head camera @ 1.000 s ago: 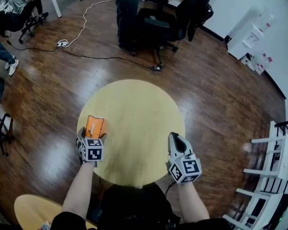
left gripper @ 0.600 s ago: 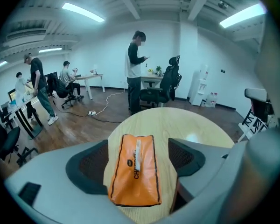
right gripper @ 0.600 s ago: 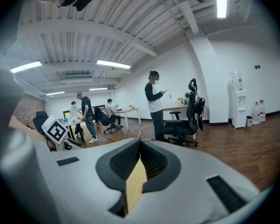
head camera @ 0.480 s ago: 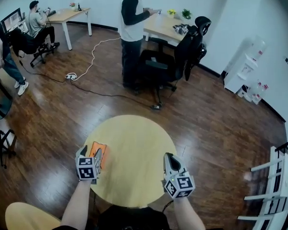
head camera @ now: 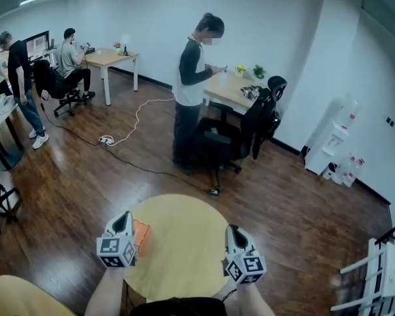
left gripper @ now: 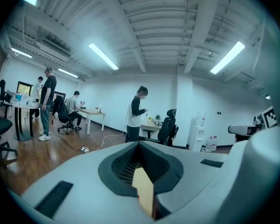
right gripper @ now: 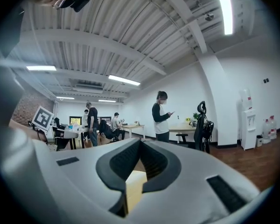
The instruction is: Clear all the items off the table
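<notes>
The table top looks like pale wood, smooth and matt. The packet at its 9 o'clock edge is orange; its finish is too small to tell. The floor is dark wood planking, glossy, with pale sheen. The right gripper has a smooth, matt grey plastic shell; its pads are dark and finely ribbed. At 12 o'clock, the chair looks like matt black cloth. The ceiling is ribbed white sheeting.
</notes>
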The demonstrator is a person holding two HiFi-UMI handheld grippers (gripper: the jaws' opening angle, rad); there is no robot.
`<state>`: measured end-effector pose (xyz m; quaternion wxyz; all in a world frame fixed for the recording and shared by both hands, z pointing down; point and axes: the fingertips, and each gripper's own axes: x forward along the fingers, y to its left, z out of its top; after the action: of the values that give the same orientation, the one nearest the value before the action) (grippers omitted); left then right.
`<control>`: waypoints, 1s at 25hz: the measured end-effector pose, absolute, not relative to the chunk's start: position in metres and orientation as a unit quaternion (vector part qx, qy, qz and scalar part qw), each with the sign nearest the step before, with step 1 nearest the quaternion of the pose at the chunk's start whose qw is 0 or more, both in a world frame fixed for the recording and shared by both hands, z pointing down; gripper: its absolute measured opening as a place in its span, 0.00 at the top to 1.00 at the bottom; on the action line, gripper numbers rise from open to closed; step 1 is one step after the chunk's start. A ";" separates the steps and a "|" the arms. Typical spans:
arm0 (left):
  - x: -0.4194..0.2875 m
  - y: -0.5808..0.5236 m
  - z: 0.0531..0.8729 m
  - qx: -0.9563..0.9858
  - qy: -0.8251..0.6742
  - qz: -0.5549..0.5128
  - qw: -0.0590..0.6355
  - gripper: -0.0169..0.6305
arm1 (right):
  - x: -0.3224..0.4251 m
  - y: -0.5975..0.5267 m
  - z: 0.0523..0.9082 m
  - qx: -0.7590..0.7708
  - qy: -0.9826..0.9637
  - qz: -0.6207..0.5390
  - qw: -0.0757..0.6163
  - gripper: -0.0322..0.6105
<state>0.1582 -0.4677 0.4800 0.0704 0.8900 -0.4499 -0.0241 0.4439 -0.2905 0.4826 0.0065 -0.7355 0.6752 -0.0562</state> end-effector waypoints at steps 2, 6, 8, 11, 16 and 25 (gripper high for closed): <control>0.153 -0.458 0.479 0.892 -0.443 -0.049 0.070 0.97 | 0.442 -0.291 0.482 -0.737 0.674 -0.050 0.013 0.94; 0.148 -0.437 0.478 0.893 -0.437 -0.087 0.058 0.97 | 0.437 -0.294 0.488 -0.739 0.672 -0.044 0.018 0.94; 0.146 -0.431 0.471 0.893 -0.436 -0.103 0.047 0.97 | 0.435 -0.299 0.489 -0.737 0.674 -0.044 0.021 0.94; 0.141 -0.430 0.464 0.892 -0.435 -0.113 0.039 0.97 | 0.431 -0.307 0.483 -0.733 0.679 -0.040 0.021 0.94; 0.133 -0.433 0.462 0.891 -0.439 -0.109 0.044 0.97 | 0.429 -0.311 0.479 -0.726 0.686 -0.035 0.028 0.94; 0.127 -0.431 0.454 0.879 -0.453 -0.138 0.066 0.97 | 0.438 -0.311 0.476 -0.719 0.693 -0.036 0.038 0.94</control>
<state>0.1274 -0.4314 0.4539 0.0660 0.8785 -0.4526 -0.1378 0.4376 -0.3108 0.4759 0.0385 -0.7194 0.6926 -0.0362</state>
